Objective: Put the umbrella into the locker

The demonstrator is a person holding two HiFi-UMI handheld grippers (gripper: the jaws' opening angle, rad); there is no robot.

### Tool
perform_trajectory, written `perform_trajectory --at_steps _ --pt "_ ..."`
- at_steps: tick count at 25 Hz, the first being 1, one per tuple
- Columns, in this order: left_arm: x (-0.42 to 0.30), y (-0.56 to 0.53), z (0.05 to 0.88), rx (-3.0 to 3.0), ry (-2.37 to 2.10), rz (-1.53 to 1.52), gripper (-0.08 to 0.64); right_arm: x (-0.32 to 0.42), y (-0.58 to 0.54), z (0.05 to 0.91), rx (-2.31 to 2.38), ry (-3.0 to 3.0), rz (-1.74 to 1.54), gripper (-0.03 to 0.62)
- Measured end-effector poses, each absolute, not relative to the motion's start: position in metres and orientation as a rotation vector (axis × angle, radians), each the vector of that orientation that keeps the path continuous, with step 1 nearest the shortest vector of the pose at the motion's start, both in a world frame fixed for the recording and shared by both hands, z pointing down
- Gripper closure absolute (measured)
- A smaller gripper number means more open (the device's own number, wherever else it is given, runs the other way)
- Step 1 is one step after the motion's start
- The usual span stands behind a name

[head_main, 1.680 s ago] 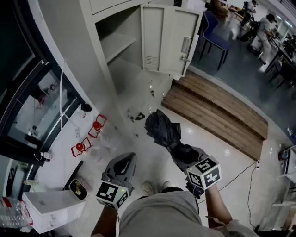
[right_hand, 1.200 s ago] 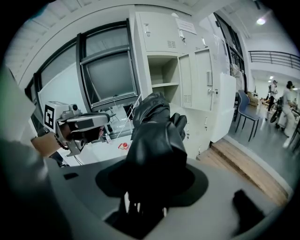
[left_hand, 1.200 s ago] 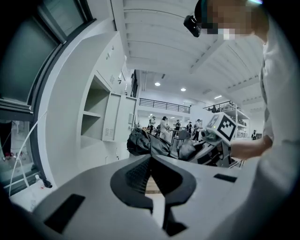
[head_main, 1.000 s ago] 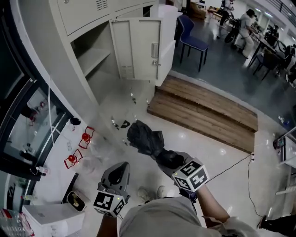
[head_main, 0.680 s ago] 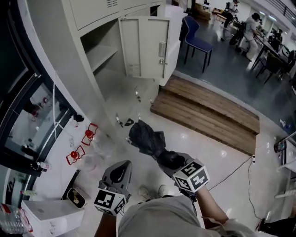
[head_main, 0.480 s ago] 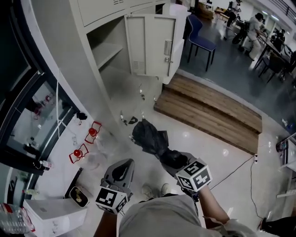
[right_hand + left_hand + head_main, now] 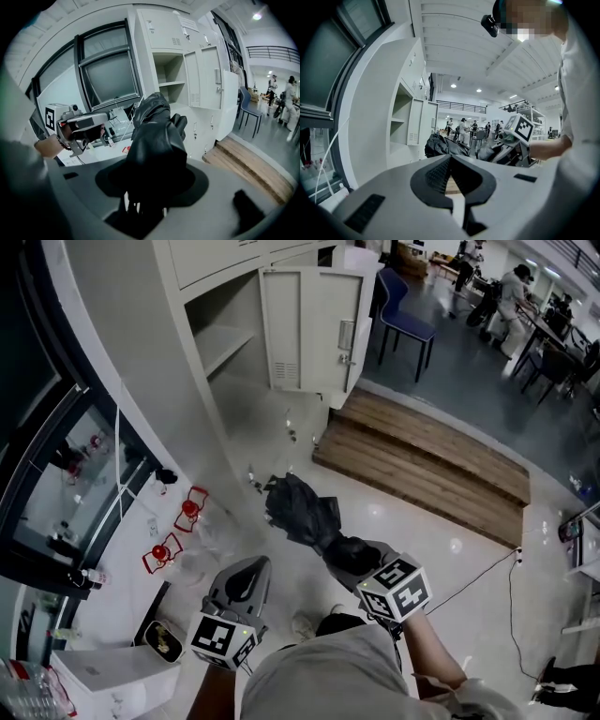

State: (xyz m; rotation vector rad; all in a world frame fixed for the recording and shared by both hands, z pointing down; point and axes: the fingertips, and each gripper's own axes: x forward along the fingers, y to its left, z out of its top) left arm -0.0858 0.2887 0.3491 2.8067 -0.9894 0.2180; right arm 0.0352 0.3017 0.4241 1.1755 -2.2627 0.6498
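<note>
A black folded umbrella (image 7: 298,510) (image 7: 157,136) sticks out ahead of my right gripper (image 7: 345,554) (image 7: 152,180), whose jaws are shut on its lower end. It hangs above the floor and points toward the open locker (image 7: 230,334) (image 7: 180,79), which has a shelf inside and its door (image 7: 309,329) swung out to the right. My left gripper (image 7: 246,579) (image 7: 450,159) is beside it at the lower left, shut, with nothing held. In the left gripper view the umbrella (image 7: 440,146) shows ahead, in front of the locker (image 7: 405,124).
A low wooden step (image 7: 422,470) lies right of the locker. Two red objects (image 7: 178,526) and small bits lie on the floor by the glass wall at left. A white box (image 7: 108,671) stands lower left. A blue chair (image 7: 408,320) and people at tables are far back right.
Both grippers have drifted a little across the floor toward the lockers, the right one still carrying the umbrella. The open locker sits slightly closer in the head view.
</note>
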Motion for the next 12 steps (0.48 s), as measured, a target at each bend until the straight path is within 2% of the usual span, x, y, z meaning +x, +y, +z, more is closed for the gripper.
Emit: perform_trajectory --at_steps 12 --pt "-0.0918 0.2800 0.3466 2.820 -0.992 0.182 0.545 0.0268 0.2936 0.4206 1.176 -2.266 0.626 0.377"
